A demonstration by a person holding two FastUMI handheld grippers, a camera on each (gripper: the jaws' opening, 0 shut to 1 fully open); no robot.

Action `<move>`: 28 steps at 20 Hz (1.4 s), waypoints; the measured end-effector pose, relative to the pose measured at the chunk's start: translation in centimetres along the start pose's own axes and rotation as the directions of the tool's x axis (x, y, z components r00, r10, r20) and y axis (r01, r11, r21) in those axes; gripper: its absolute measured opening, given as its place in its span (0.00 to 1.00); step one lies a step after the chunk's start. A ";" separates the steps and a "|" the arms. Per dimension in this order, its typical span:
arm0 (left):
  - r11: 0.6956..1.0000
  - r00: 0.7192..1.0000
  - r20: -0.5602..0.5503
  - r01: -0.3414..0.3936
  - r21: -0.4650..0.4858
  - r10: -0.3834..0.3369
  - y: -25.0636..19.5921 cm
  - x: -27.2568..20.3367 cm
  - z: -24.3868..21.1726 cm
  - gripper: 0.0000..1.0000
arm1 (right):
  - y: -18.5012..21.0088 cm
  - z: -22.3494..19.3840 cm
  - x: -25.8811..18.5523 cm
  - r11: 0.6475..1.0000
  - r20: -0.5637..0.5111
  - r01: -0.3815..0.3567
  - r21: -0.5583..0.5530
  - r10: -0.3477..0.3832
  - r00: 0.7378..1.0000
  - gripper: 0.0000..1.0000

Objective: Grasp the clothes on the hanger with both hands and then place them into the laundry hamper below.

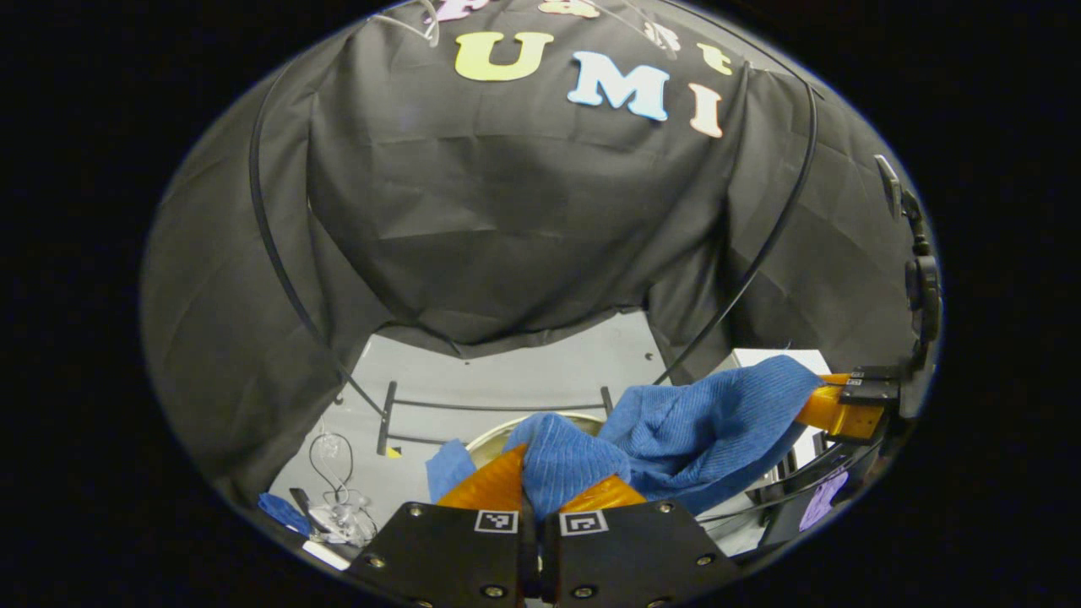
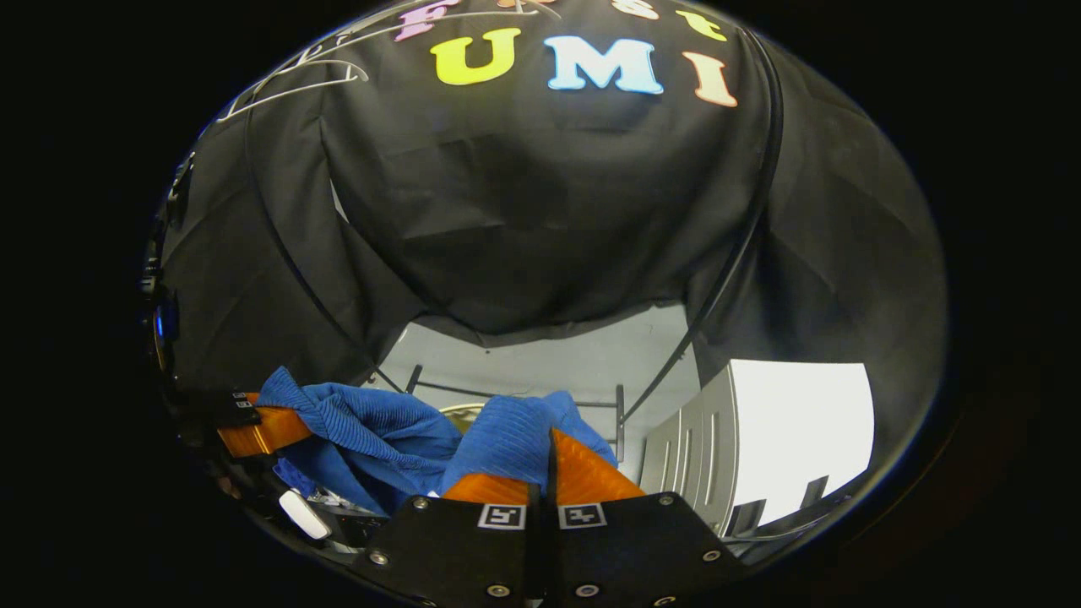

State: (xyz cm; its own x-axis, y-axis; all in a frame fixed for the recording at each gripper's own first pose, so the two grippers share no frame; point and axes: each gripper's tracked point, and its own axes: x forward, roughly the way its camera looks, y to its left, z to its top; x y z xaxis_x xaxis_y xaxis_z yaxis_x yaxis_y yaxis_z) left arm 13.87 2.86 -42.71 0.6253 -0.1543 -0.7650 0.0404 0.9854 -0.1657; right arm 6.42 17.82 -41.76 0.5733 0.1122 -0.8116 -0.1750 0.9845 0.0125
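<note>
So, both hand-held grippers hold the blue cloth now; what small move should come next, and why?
Probably lower both together toward the hamper rim. The left hand-held gripper and the right hand-held gripper each pinch the blue cloth, which hangs stretched between them above that rim, so it seems not yet inside.

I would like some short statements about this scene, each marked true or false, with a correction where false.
1. The left hand-held gripper is shut on the blue cloth. True.
2. The cloth is red. False: it is blue.
3. The right hand-held gripper is open and holds nothing. False: it pinches the same cloth.
4. The cloth spans between both grippers. True.
5. The cloth hangs on a hanger. False: only the grippers hold it.
</note>
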 end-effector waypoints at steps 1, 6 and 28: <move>1.000 1.000 -0.016 -0.002 0.004 0.002 -0.1 0.7 -0.4 0.03 | -0.2 -0.8 0.4 1.000 -0.019 0.006 0.001 -0.006 1.000 0.02; 0.999 0.994 -0.108 -0.013 -0.029 0.010 0.6 3.0 -3.2 0.03 | -0.9 -4.2 3.0 0.999 -0.114 0.031 0.012 -0.030 0.993 0.00; 1.000 0.976 -0.216 0.003 -0.009 -0.005 1.8 4.8 -6.7 0.02 | 0.3 -7.9 3.0 1.000 -0.281 0.023 0.018 -0.017 0.960 0.02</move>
State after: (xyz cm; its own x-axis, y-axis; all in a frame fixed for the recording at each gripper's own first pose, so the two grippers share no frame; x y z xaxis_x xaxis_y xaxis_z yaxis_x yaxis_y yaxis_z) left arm 11.76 3.41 -50.88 0.4417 -0.1712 -0.8807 0.0353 0.9842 -0.1736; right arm 1.73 17.39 -48.80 0.3281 0.0533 -0.9431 -0.1472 0.9891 0.0047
